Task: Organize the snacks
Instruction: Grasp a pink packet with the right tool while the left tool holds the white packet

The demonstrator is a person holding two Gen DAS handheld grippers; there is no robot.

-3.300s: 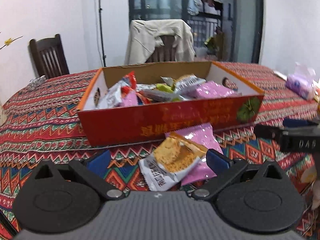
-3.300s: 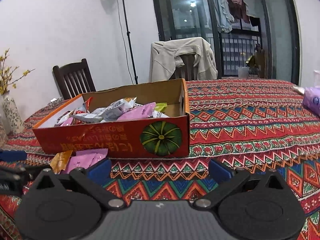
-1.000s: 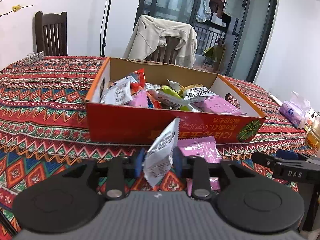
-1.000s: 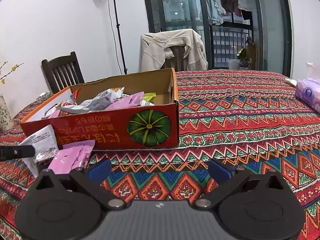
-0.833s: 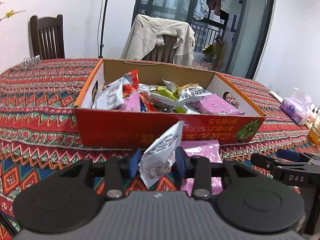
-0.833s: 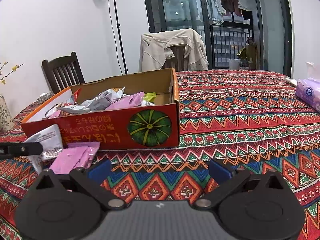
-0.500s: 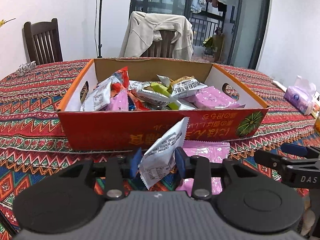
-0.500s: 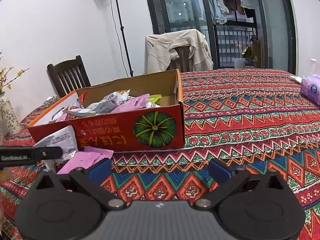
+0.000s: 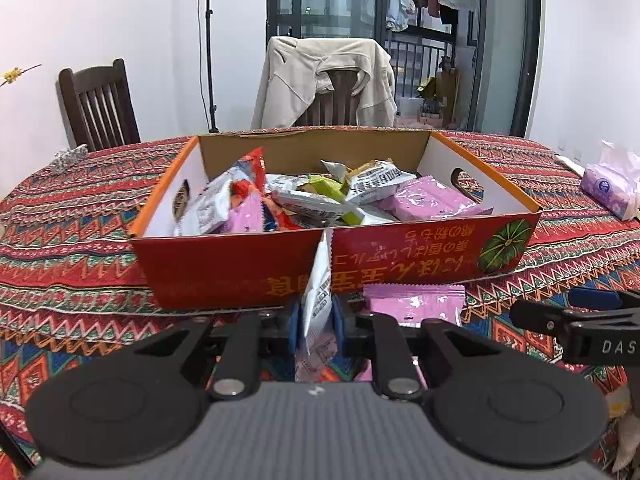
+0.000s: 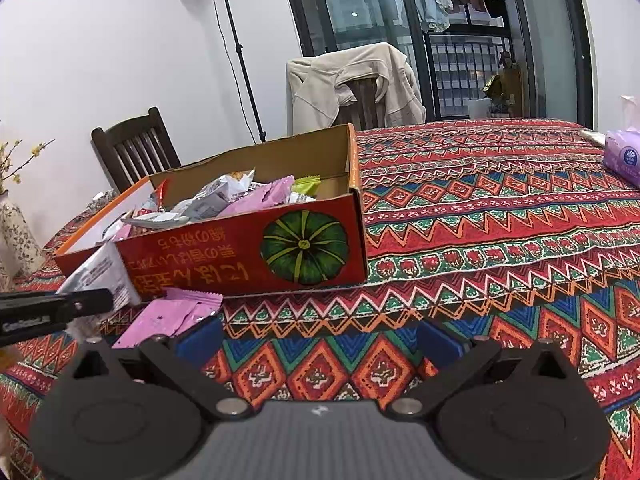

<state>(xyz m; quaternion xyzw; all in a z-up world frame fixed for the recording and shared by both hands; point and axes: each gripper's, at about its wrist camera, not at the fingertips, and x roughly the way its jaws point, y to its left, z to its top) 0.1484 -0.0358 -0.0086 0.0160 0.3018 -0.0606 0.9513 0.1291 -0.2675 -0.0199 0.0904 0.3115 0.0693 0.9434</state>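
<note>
left hand-held gripper [image 9: 316, 320] is clamped on my white snack packet [image 9: 318, 288], edge-on just before the red carton [image 9: 240, 268] with its upside-down gold writing. right hand-held gripper [image 10: 320, 338], jaws apart and marked "das", hangs over the desk [image 10: 500, 216]. a pink packet [image 9: 414, 306] lies against the carton.

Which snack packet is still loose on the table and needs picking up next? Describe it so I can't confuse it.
Find the red cardboard box with the green pumpkin picture on the patterned tablecloth. Directly in front of its printed wall lies a flat pink packet, the only snack on the cloth. The white packet beside it stands on edge, clamped in the left gripper.
</note>
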